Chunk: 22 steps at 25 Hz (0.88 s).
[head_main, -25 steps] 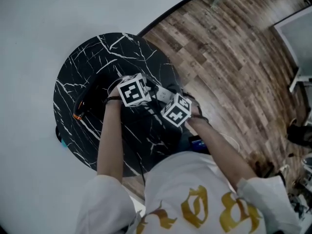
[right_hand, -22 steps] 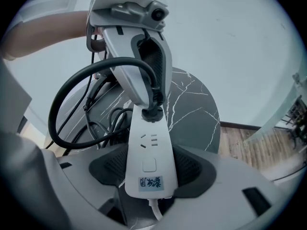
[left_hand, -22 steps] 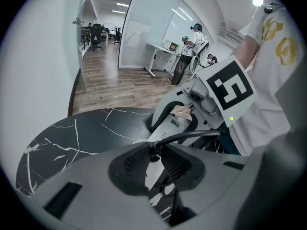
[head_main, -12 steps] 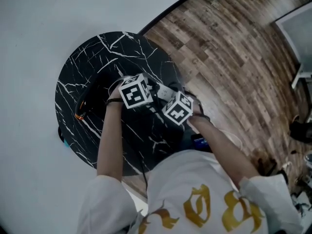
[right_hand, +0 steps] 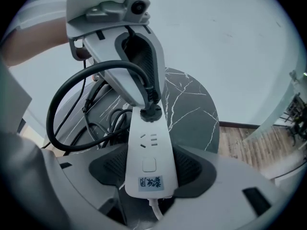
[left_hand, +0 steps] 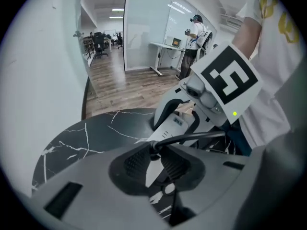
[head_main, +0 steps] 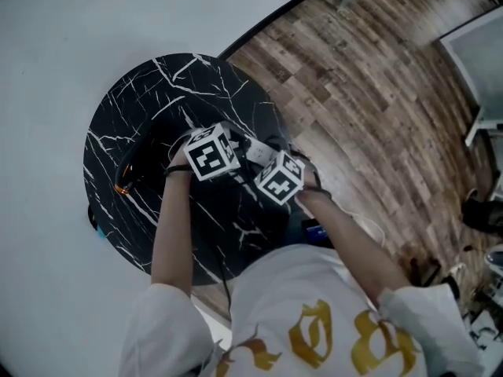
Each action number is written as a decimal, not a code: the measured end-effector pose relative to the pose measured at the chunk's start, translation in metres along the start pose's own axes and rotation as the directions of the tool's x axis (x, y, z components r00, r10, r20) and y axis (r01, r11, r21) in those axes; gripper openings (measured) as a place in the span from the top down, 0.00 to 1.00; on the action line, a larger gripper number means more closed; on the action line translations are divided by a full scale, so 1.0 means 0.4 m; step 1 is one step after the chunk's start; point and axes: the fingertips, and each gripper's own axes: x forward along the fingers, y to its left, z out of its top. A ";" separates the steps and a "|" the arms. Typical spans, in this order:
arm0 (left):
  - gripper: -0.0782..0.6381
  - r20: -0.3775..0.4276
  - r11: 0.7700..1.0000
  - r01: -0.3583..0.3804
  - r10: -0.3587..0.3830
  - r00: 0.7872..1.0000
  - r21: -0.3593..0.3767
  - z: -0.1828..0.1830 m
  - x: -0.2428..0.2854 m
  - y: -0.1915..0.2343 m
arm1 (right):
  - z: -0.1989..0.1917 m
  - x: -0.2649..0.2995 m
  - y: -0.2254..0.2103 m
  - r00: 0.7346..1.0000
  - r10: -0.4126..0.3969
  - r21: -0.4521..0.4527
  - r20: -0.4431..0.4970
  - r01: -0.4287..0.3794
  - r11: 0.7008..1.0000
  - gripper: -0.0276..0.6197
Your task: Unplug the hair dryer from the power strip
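i have the right gripper point(right_hand: 149, 155) clamped across the near end of the white power strip point(right_hand: 147, 176), pads pressed on both long sides, so the strip is pinned on the round black marble bench point(head_main: 134, 108). at the far end of the strip the black plug point(right_hand: 151, 113) sits fully in its socket. the left gripper point(left_hand: 153, 152) comes down on it from above with its jaws narrowed around the plug's head. from what i see the pads are biting on it, not standing off. the thick black cord point(right_hand: 64, 92) loops away from the plug, left of the strip in the right gripper view. what i take for the hair dryer point(head_main: 135, 167), a dark body with an orange spot, lies on the bench well to the left of the strip in the head view.

so the step in hand is the pull itself, and nothing has come loose yet. to do it well i would draw the left gripper straight along the line of the pins, square to the face of the strip. there should be no sideways rocking that could bend them or let the pads slide up onto the cord. the right gripper has to bear down as hard as the left pulls, otherwise the strip just lifts with the plug. my grip looks high, near where the cord leaves. if the pads start to creep i would regrip lower on the plug body rather than tug the cord.
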 end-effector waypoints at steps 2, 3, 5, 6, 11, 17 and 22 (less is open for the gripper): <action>0.80 -0.008 0.998 0.062 -0.062 0.998 -0.025 0.004 0.001 0.009 | 0.000 -0.001 0.001 1.000 0.003 -0.008 0.003 -0.003 1.000 0.53; 0.80 -0.009 0.995 0.094 -0.095 0.995 -0.038 0.010 0.001 0.013 | 0.000 -0.001 0.001 1.000 0.003 -0.007 0.005 -0.002 1.000 0.53; 0.80 -0.016 0.991 0.129 -0.129 0.991 -0.035 0.023 -0.005 0.017 | 0.000 0.001 -0.001 1.000 0.002 -0.001 0.008 -0.002 1.000 0.53; 0.80 -0.023 0.993 0.120 -0.121 0.992 -0.017 0.029 -0.009 0.017 | 0.001 0.001 -0.002 1.000 0.003 0.002 0.009 -0.003 1.000 0.53; 0.80 -0.042 1.000 -0.011 0.011 0.999 0.004 0.013 -0.010 -0.008 | 0.004 -0.003 0.003 1.000 0.016 0.003 0.005 -0.016 1.000 0.53; 0.80 -0.025 0.993 0.109 -0.111 0.994 -0.049 0.032 -0.010 0.025 | 0.000 -0.007 -0.006 1.000 0.015 0.008 0.005 -0.015 1.000 0.53; 0.80 -0.020 0.999 0.023 -0.024 1.000 -0.023 0.027 -0.014 0.001 | 0.003 -0.005 -0.004 1.000 0.003 0.012 0.001 -0.003 1.000 0.53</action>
